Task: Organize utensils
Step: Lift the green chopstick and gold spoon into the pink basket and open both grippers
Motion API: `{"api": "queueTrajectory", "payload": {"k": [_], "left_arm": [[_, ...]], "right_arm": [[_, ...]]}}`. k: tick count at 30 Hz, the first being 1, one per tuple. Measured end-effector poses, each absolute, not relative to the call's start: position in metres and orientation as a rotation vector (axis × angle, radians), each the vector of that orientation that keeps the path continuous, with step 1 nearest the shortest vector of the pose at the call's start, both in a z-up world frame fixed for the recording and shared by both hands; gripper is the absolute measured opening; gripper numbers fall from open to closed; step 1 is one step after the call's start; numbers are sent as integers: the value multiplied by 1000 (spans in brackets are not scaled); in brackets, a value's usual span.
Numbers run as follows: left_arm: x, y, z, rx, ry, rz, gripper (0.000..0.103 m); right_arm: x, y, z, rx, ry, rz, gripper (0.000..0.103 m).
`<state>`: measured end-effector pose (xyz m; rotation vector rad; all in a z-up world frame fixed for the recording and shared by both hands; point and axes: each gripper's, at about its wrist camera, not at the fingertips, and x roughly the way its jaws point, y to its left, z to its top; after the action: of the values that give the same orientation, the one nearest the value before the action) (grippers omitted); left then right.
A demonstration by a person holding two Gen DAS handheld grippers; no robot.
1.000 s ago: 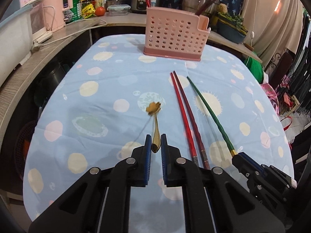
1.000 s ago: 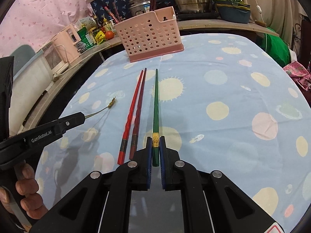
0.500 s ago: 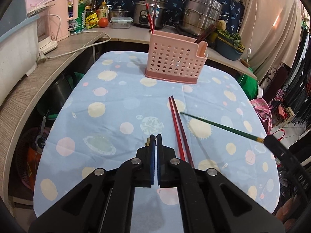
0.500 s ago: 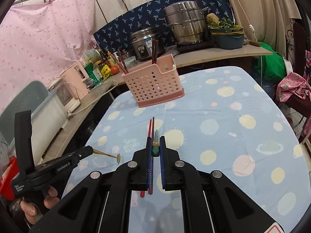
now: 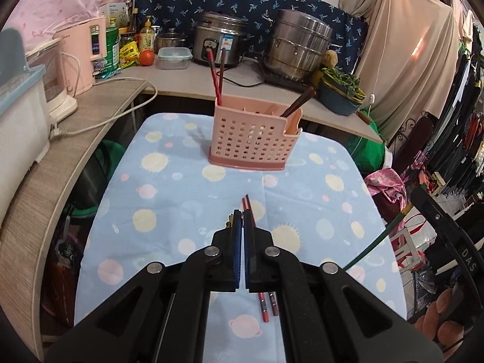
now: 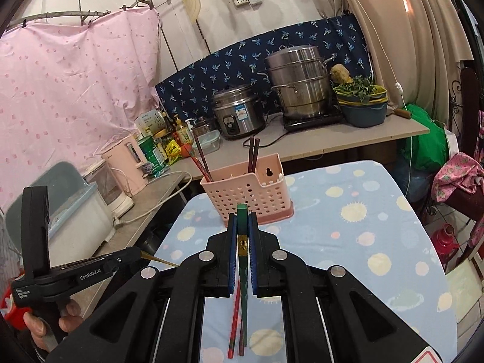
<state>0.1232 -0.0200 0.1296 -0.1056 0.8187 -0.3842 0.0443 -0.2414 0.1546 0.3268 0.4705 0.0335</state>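
Note:
My left gripper (image 5: 243, 213) is shut on a small gold spoon (image 5: 230, 221), whose flower tip peeks out left of the fingers; its handle shows in the right wrist view (image 6: 160, 260). My right gripper (image 6: 242, 216) is shut on a green chopstick (image 6: 242, 242), held above the table with its thin end hanging down; it also shows in the left wrist view (image 5: 378, 240). Two red chopsticks (image 5: 267, 301) lie on the blue tablecloth (image 5: 181, 199). The pink perforated utensil holder (image 5: 254, 136) stands at the table's far end with chopsticks in it.
A counter (image 5: 181, 86) behind the table carries a rice cooker (image 5: 220, 40), a steel steamer pot (image 5: 299, 48), a pink kettle (image 5: 81, 54) and bottles. A white appliance (image 5: 21, 115) sits on the left shelf. Clothes and bags crowd the right side.
Both grippers have lifted higher off the table with the spoon and the green chopstick. The green chopstick now points downward from the right gripper. The red chopsticks have not moved.

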Motion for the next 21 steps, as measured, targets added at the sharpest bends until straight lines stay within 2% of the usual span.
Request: {"api": "queueTrajectory", "payload": {"k": [16, 21], "left_arm": [[229, -48, 214, -132, 731, -407, 1], [266, -59, 223, -126, 712, -397, 1]], "right_arm": [[158, -268, 245, 372, 281, 28, 7], [203, -270, 265, 371, 234, 18, 7]]}}
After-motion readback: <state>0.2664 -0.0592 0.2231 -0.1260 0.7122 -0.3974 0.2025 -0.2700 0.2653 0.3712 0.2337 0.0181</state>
